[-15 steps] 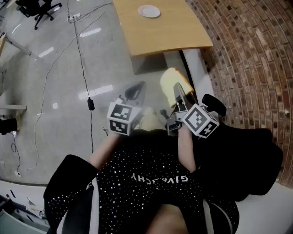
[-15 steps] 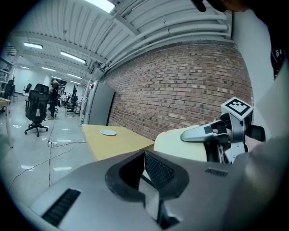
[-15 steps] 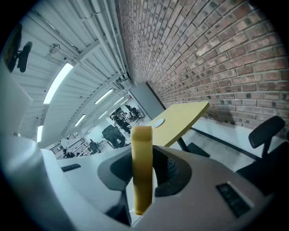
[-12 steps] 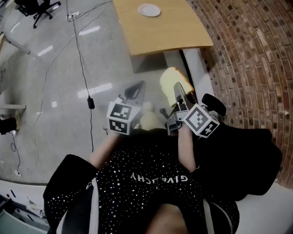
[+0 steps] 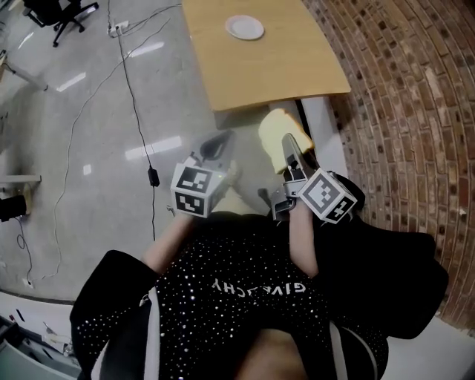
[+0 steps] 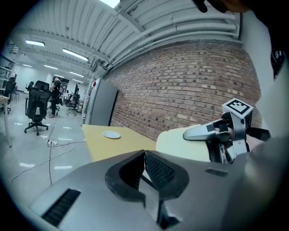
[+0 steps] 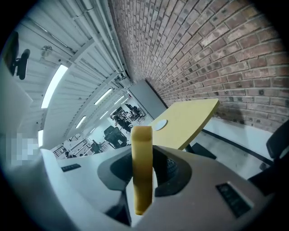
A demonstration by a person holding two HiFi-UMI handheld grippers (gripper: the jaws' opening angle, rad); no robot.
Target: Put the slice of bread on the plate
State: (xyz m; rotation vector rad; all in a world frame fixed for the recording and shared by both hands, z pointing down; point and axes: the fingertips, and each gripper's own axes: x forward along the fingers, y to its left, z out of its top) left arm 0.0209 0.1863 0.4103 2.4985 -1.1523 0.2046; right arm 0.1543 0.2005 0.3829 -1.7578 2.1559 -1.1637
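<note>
My right gripper [image 5: 291, 148] is shut on a pale yellow slice of bread [image 5: 278, 133], held on edge in front of the person. From the right gripper view the bread [image 7: 142, 167] stands upright between the jaws. A white plate [image 5: 244, 28] lies on the far part of a wooden table [image 5: 267, 67] ahead; it shows small in the right gripper view [image 7: 159, 124] and the left gripper view [image 6: 111, 134]. My left gripper [image 5: 217, 148] is shut with nothing in it, level with the right one and to its left. In the left gripper view the bread [image 6: 180, 143] and right gripper show at right.
A brick wall [image 5: 401, 111] runs along the right side. Black cables [image 5: 133, 111] trail over the glossy grey floor at left, and an office chair [image 5: 63, 15] stands at the far left. The table's near edge [image 5: 282, 100] is just ahead of the bread.
The view has shifted slightly forward: the table and plate sit a little lower in the head view. Both grippers and the bread hold the same pose.
</note>
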